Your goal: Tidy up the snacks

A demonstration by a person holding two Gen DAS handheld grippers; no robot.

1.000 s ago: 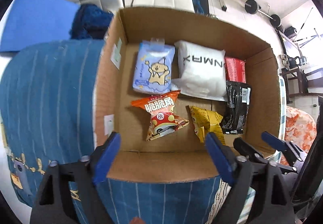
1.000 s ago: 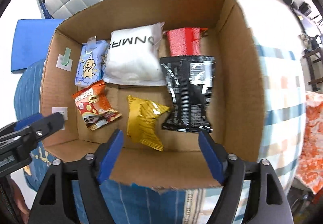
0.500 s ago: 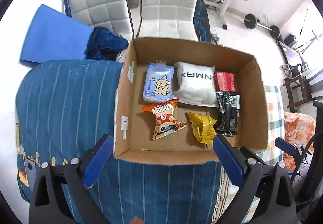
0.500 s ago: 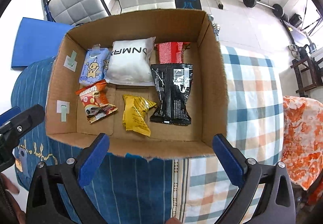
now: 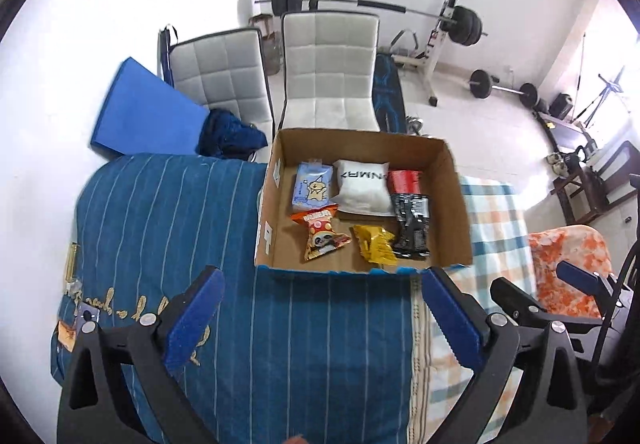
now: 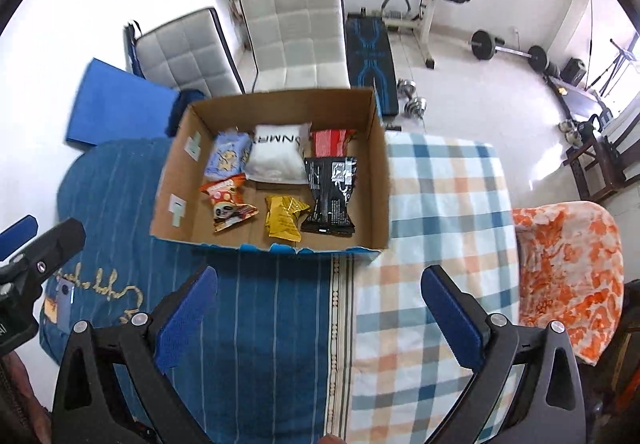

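An open cardboard box (image 5: pixel 456 204) (image 6: pixel 380 180) sits on the cloth-covered table and holds several snack packs. Along its far side lie a pale blue pack (image 5: pixel 314 188), a white pack (image 5: pixel 364 186) and a red pack (image 5: pixel 405 181). Nearer lie an orange pack (image 5: pixel 322 238) (image 6: pixel 228 204), a yellow pack (image 5: pixel 376 250) (image 6: pixel 284 218) and a black pack (image 5: pixel 412 228) (image 6: pixel 330 196). My left gripper (image 5: pixel 322 318) and right gripper (image 6: pixel 318 318) both stand open and empty, well back from the box's near wall.
The table carries a blue striped cloth (image 5: pixel 168 220) on the left and a checked cloth (image 6: pixel 440 212) on the right. Two white chairs (image 5: pixel 332 72) stand behind the box, with a blue mat (image 5: pixel 140 116) and weight equipment (image 5: pixel 380 8) beyond. An orange floral cloth (image 6: pixel 568 268) lies at right.
Both grippers have pulled back and up from the box, which now looks smaller and farther. Both stay open and empty. The snacks have not shifted.
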